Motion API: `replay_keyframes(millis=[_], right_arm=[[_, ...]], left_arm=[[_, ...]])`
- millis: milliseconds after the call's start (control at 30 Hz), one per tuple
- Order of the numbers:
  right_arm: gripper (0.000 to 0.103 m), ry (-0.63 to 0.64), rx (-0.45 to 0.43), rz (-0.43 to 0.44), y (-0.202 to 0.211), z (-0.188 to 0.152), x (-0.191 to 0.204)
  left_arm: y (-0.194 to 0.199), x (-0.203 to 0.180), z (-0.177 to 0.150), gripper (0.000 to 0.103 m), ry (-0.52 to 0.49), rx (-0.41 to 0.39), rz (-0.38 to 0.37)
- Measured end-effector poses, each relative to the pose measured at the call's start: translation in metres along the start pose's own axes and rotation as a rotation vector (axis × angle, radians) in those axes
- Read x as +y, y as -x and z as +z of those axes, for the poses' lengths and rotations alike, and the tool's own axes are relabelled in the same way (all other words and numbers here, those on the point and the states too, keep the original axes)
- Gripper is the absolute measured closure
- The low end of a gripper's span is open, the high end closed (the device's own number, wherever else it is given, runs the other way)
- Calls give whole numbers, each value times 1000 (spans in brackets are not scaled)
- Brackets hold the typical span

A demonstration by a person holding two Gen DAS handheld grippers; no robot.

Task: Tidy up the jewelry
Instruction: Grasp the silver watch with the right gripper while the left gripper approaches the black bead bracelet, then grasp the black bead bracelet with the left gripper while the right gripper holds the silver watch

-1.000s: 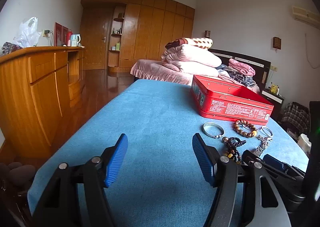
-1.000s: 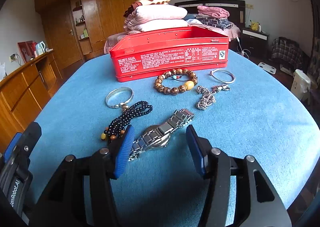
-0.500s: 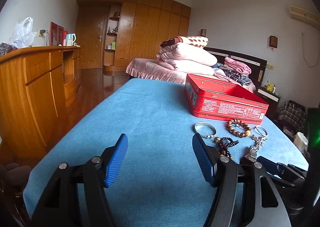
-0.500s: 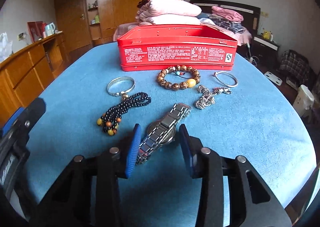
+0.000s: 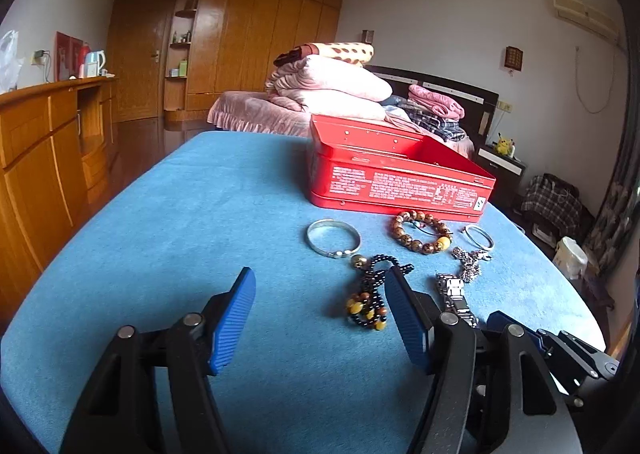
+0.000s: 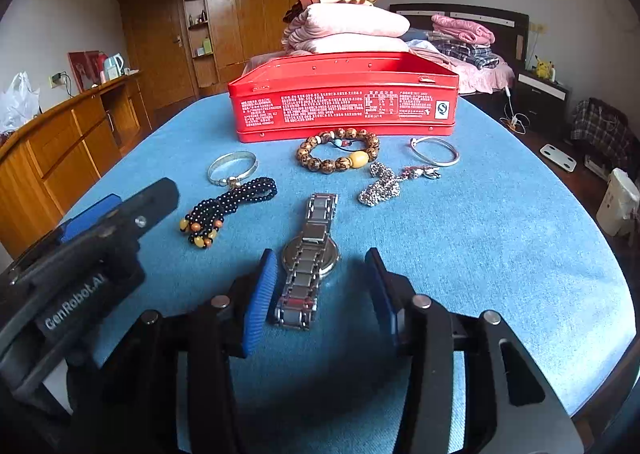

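An open red tin box [image 6: 344, 101] stands at the back of the blue table [image 6: 500, 238]. In front of it lie a silver bangle [image 6: 232, 167], a black bead string [image 6: 228, 209], a brown bead bracelet [image 6: 338, 153], a thin silver bangle [image 6: 434, 151], a silver chain [image 6: 384, 185] and a steel watch [image 6: 310, 258]. My right gripper [image 6: 322, 286] is open, its fingers on either side of the watch's near strap. My left gripper [image 5: 320, 318] is open and empty, left of the bead string [image 5: 370, 298]. The box [image 5: 396, 181] also shows in the left wrist view.
A wooden sideboard [image 5: 44, 141] runs along the left. A bed with folded bedding [image 6: 352, 25] stands behind the table. A white bin [image 6: 618, 201] sits on the floor at the right. The left gripper's body [image 6: 80, 254] shows at the right wrist view's left.
My right gripper has moved forward over the watch and opened wider around its strap. My left gripper has turned right, bringing the jewelry and box closer to the view's centre.
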State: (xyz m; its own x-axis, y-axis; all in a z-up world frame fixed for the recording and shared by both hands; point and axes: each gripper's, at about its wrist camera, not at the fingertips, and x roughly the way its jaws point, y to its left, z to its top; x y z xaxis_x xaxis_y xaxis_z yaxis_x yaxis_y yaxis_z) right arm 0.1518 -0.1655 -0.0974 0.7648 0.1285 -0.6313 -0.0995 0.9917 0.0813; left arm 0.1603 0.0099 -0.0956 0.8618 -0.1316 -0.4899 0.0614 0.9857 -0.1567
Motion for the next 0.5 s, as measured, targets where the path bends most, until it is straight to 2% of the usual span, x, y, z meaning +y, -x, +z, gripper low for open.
replay_keyframes(millis=[33, 167, 300, 400, 500], right_arm=[[57, -4, -4, -2, -1, 1, 0], [72, 24, -35, -29, -6, -1, 6], [73, 31, -46, -16, -4, -2, 2], [73, 29, -63, -54, 3, -3, -9], [73, 4, -67, -55, 7, -4, -23]], left_arm=[[-1, -1, 1, 37, 0, 2, -1], [-3, -1, 2, 37, 6, 1, 8], [-4, -2, 1, 37, -1, 11, 10], [-6, -6, 2, 37, -8, 23, 1], [-10, -12, 4, 37, -13, 37, -6]])
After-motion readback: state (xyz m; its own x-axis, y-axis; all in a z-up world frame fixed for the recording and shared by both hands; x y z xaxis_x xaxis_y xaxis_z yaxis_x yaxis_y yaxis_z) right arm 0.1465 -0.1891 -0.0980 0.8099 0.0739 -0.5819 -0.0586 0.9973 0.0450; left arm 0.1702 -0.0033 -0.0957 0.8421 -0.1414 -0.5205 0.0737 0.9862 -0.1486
